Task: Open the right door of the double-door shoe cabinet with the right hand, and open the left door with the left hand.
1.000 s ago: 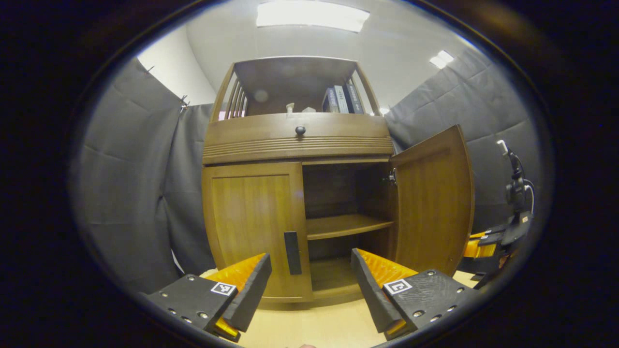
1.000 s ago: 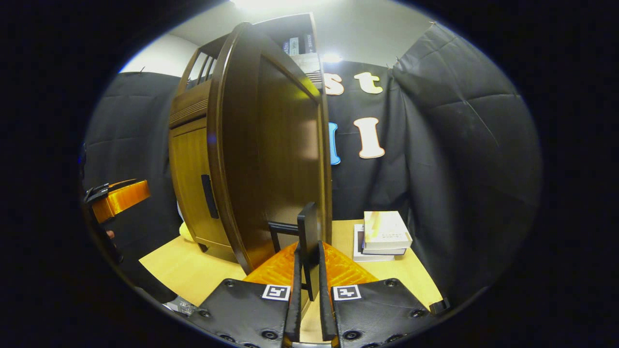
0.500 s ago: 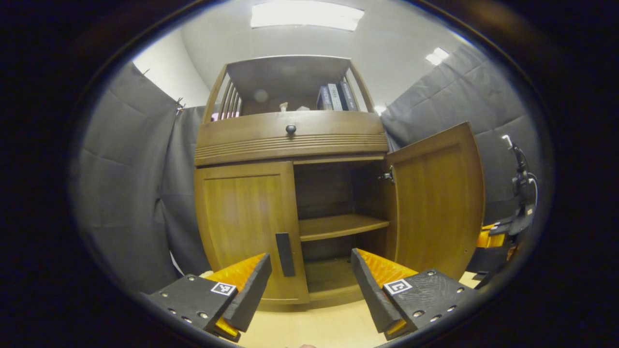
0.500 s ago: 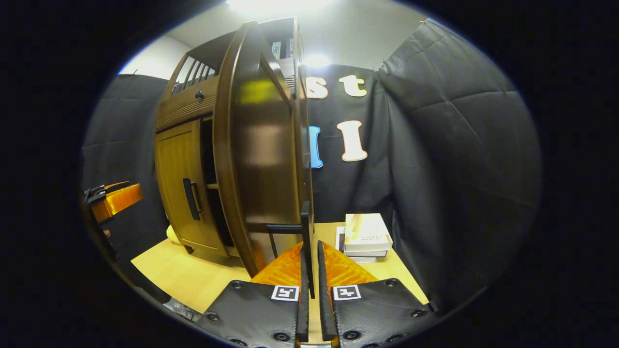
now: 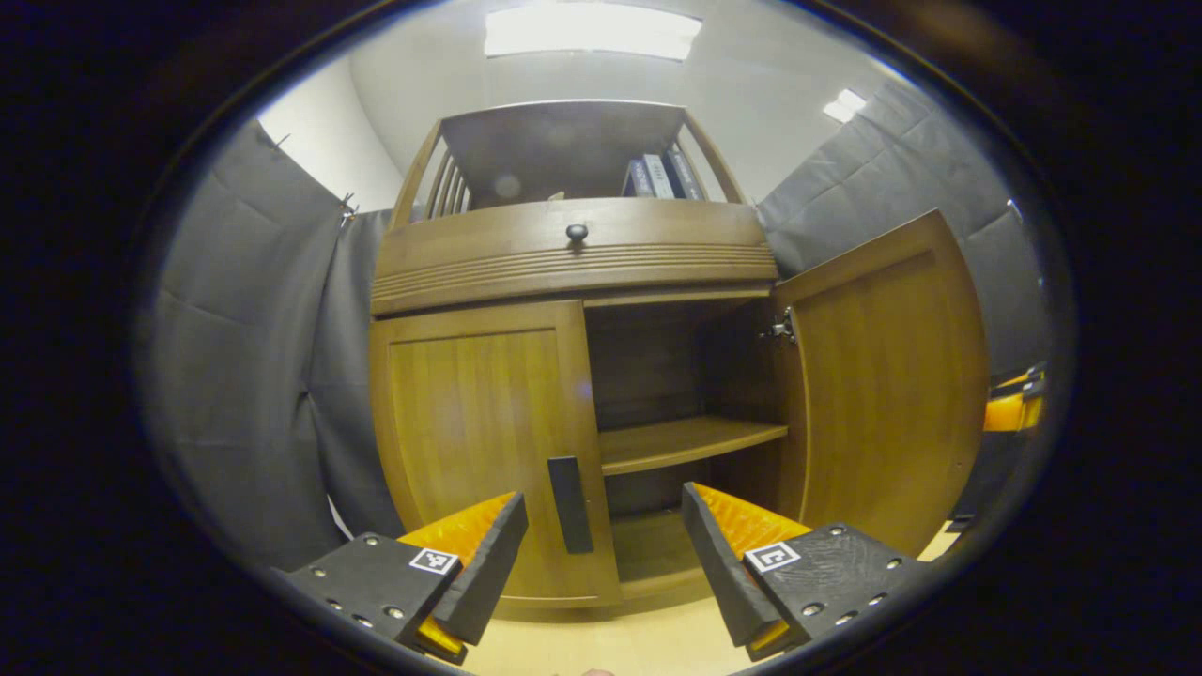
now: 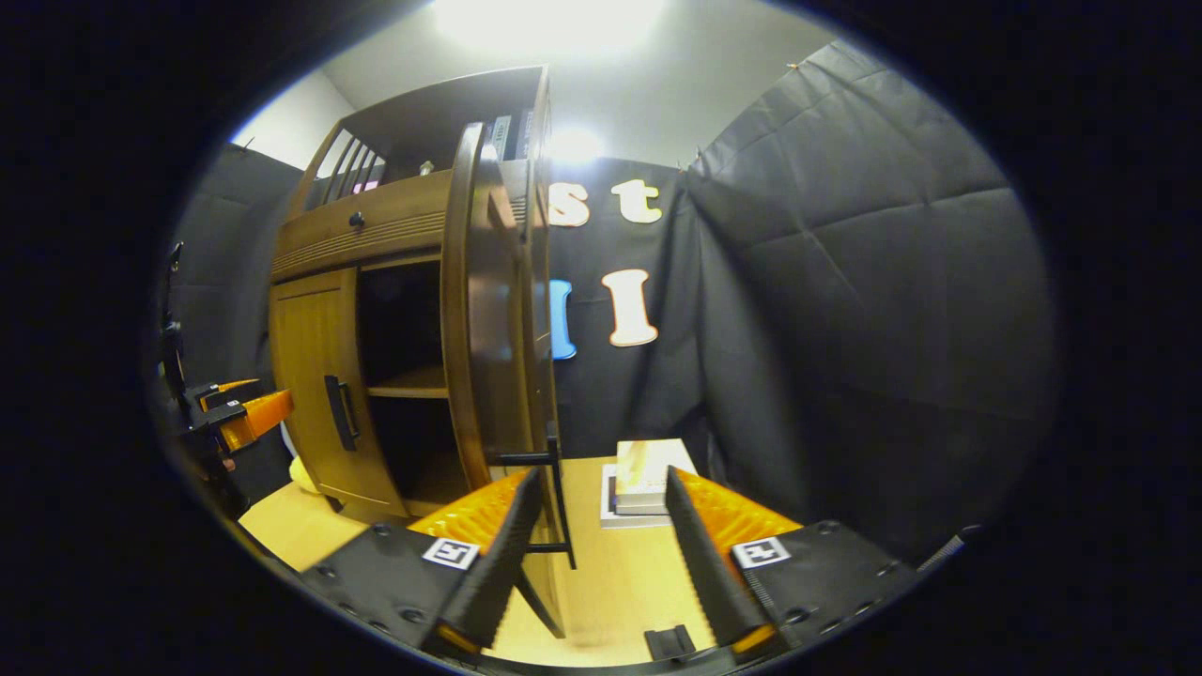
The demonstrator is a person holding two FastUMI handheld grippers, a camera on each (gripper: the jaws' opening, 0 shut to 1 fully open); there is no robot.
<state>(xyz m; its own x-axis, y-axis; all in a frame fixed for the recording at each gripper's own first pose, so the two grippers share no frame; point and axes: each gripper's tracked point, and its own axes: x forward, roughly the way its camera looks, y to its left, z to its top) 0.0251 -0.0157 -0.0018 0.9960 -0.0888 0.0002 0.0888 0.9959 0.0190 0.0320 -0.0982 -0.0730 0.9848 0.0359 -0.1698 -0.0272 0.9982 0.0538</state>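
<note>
The brown wooden shoe cabinet (image 5: pixel 573 253) fills the left gripper view. Its left door (image 5: pixel 470 432) is closed, with a dark vertical handle (image 5: pixel 570 490) just ahead of my open left gripper (image 5: pixel 601 554), which holds nothing. The right door (image 5: pixel 892 394) stands swung wide, baring the inner shelf (image 5: pixel 685 441). In the right gripper view that door (image 6: pixel 488 310) is seen edge-on. Its dark handle (image 6: pixel 556 498) stands in the gap of my open right gripper (image 6: pixel 601 535), close to the left finger, unclamped. The left gripper (image 6: pixel 239 413) shows far left there.
A small stack of books (image 6: pixel 643 474) lies on the light wooden table (image 6: pixel 610 582) right of the cabinet. More books (image 5: pixel 657 176) stand on the cabinet's upper shelf above a knobbed drawer (image 5: pixel 577 232). Black cloth walls close in on both sides.
My right gripper has opened and let go of the right door's handle, with the door swung wider. The left gripper has edged closer to the closed left door.
</note>
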